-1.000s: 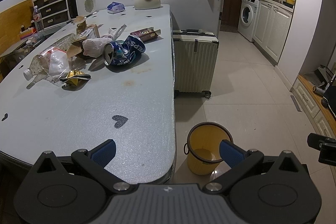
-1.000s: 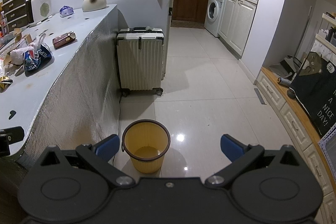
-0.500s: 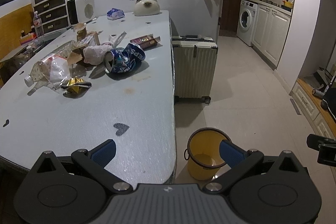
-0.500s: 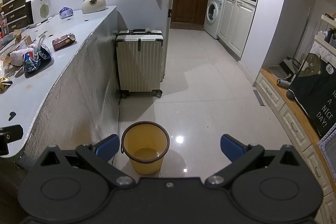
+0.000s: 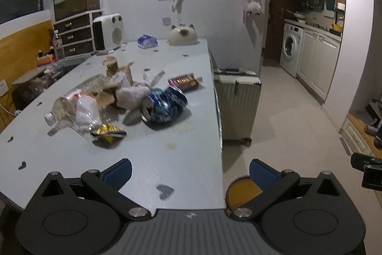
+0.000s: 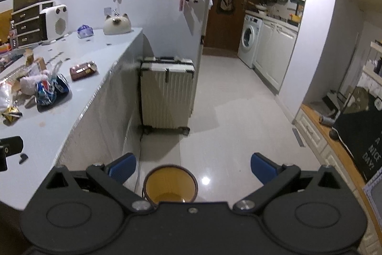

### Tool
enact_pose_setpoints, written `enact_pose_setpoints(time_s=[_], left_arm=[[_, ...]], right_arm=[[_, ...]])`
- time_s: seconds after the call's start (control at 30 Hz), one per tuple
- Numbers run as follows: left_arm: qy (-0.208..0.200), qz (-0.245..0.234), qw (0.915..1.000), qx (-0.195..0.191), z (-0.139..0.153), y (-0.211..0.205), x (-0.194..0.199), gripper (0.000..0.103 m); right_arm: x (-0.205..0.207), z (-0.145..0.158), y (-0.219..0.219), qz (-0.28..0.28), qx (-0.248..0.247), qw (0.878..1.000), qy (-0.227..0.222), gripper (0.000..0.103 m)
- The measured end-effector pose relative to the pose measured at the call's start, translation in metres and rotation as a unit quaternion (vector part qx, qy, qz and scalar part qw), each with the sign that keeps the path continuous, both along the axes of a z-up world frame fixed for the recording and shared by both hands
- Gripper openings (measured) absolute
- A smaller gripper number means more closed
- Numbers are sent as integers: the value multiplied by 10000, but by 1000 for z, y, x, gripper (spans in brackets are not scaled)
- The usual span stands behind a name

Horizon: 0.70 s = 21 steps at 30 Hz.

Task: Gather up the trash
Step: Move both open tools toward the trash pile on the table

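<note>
Trash lies in a heap on the grey table (image 5: 167, 154): crushed blue cans (image 5: 162, 103), a clear plastic bottle (image 5: 71, 109), a gold wrapper (image 5: 107, 133), a pinkish crumpled wad (image 5: 130, 94), torn cardboard (image 5: 119, 73) and a dark red packet (image 5: 183, 81). The yellow bin (image 6: 170, 187) stands on the floor by the table's near corner. My left gripper (image 5: 190, 173) hovers open over the table's near edge, well short of the heap. Open and empty too, my right gripper (image 6: 193, 169) hangs above the bin. The cans (image 6: 51, 90) show at the right wrist view's left.
A cream suitcase (image 5: 236, 102) stands against the table's right side. At the table's far end are a white heater (image 5: 108, 31), a cat-shaped ornament (image 5: 182, 35) and a tissue pack (image 5: 147, 41). Tiled floor (image 6: 226, 111) leads to a washing machine (image 6: 249, 40) and cabinets.
Both grippers have risen and tilted up; the bin has slid toward the bottom of both views. The left gripper has moved forward over the table toward the heap. Both stay open.
</note>
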<state>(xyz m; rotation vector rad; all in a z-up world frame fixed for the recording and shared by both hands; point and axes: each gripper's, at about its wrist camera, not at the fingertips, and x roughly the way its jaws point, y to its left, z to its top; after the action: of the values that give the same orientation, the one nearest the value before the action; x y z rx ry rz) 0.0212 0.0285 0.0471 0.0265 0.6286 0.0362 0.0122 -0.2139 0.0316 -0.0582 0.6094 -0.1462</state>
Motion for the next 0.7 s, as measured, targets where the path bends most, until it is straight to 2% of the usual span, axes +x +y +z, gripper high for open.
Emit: enact_pose_setpoints(time_s=[0.43, 0.7], left_arm=[[-359, 409, 9985, 5, 20, 51, 21, 103], [-420, 722, 9965, 32, 26, 89, 40, 103]], right_arm=[[35, 32, 56, 504, -185, 9977, -418, 103], [63, 41, 99, 842, -221, 9949, -517, 103]])
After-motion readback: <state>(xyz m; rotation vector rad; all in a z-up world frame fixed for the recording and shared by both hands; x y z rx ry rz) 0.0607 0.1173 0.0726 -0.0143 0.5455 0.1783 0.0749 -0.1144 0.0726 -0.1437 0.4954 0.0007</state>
